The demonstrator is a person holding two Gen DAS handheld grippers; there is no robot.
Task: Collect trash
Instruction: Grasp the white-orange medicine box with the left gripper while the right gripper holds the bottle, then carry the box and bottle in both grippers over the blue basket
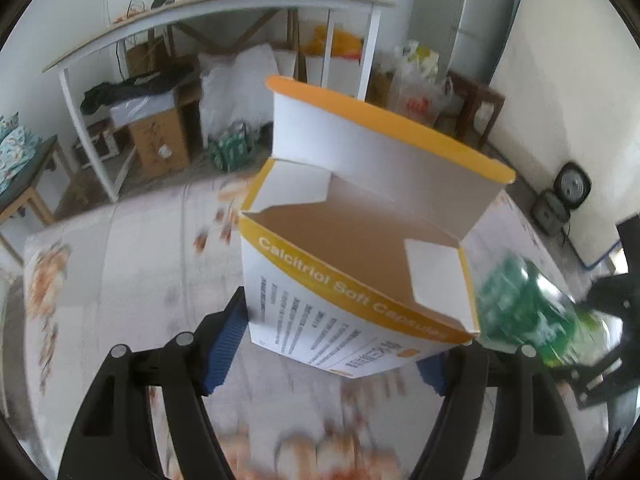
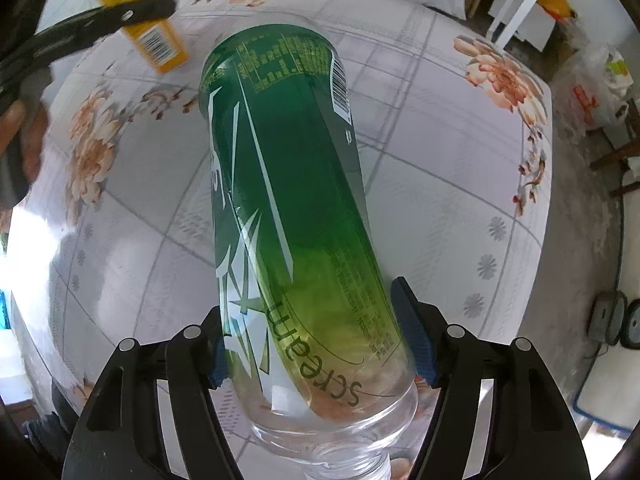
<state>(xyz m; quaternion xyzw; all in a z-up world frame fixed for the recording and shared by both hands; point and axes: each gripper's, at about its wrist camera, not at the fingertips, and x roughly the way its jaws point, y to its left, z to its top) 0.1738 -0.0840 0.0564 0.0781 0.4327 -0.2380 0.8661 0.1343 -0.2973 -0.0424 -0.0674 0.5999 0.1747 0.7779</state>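
Both pieces of trash are picked up, as far as I can judge: my right gripper (image 2: 316,344) is clenched on the bottle (image 2: 288,208), and my left gripper (image 1: 324,344) grips the box (image 1: 360,264). What seems left is carrying them to a bin, and I see no bin in either view.

Taking the table (image 2: 460,184) as my landmark: nearest to me, the bottle sits between my right blue pads (image 2: 414,336), which press its lower label on both sides. Its neck end points back toward me, below the jaws, and its base reaches forward above the table's flowered cloth, tilted, not touching it.

The box is held above the table too, its lower body squeezed between my left pads (image 1: 224,344), its open mouth and raised flap facing forward. The bottle shows blurred just right of it.

Beyond the table's far edge stand a white desk (image 1: 224,4) and cartons (image 1: 160,140).
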